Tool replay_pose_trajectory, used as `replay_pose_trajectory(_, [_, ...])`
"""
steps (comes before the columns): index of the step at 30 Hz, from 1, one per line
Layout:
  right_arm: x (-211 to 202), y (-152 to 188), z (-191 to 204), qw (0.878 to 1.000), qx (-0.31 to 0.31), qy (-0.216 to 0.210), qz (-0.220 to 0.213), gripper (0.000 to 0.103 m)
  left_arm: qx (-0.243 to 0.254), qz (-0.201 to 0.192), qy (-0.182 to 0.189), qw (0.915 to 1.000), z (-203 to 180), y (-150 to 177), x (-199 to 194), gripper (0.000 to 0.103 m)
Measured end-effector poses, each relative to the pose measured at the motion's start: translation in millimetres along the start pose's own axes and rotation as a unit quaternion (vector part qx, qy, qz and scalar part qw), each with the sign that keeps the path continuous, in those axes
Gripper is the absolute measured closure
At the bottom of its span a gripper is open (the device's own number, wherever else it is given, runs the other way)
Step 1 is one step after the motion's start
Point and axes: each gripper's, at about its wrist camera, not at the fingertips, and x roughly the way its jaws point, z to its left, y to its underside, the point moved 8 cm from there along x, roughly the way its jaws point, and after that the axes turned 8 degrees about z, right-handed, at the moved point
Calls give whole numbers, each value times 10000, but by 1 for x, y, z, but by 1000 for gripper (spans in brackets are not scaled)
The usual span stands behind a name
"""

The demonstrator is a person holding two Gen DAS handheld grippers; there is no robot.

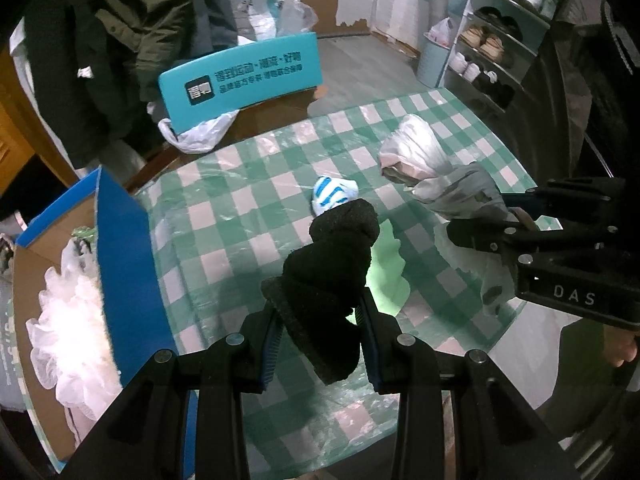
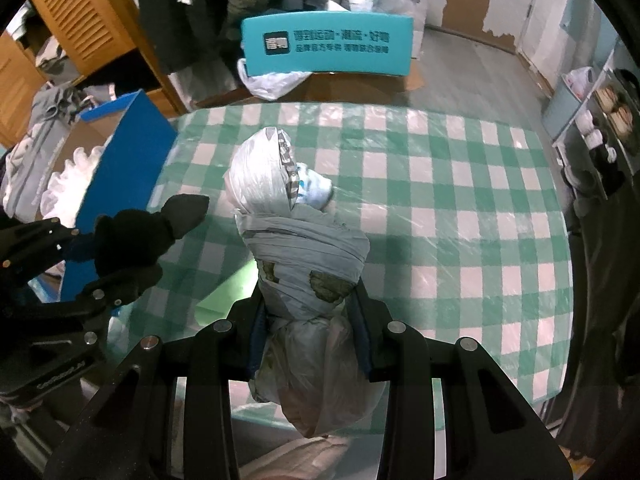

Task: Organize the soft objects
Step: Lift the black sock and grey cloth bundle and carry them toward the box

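Here, both claws carry soft bundles above the checked table (image 1: 248, 184).

The left claw (image 1: 320, 332) is clenched on a black rolled sock (image 1: 332, 256), long axis toward 12 o'clock; light, squashy, best pinched mid-body. The right claw (image 2: 308, 332) grasps a grey wrapped bundle (image 2: 304, 248), pointing toward 11 o'clock; its plastic skin likely slips. A blue-striped sock (image 1: 334, 194) lies mid-table; the blue box (image 1: 128, 264) stands at 9 o'clock.
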Motion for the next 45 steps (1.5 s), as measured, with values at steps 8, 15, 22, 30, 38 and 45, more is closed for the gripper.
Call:
replay_pose_trajectory(8, [-6,-10,26,9997,-234,-65,-75,68,-194,-79,-97,9997,23,6,-13,67])
replay_pose_trajectory(15, [-8,-18,46,9991,-375,-173,-106,68,-327,-172,-229,9991,43,12,-25,67])
replay_pose_trajectory(22, [-14,-26,67,9979,-489,-401,-168,68,-428,-276,-200,9985,56,15,-34,67])
replay_pose_trajectory(30, [-13,-34,87,9968,-667,-396,-174,68,-514,-405,-360,9972,75,20,-44,67])
replay_pose_trajectory(38, [-9,-44,106,9953,-858,-422,-145,68,-761,-444,-407,9953,99,26,-51,67])
replay_pose_trajectory(45, [-6,-55,128,9934,-1040,-476,-120,68,-916,-500,-496,9933,120,29,-57,67])
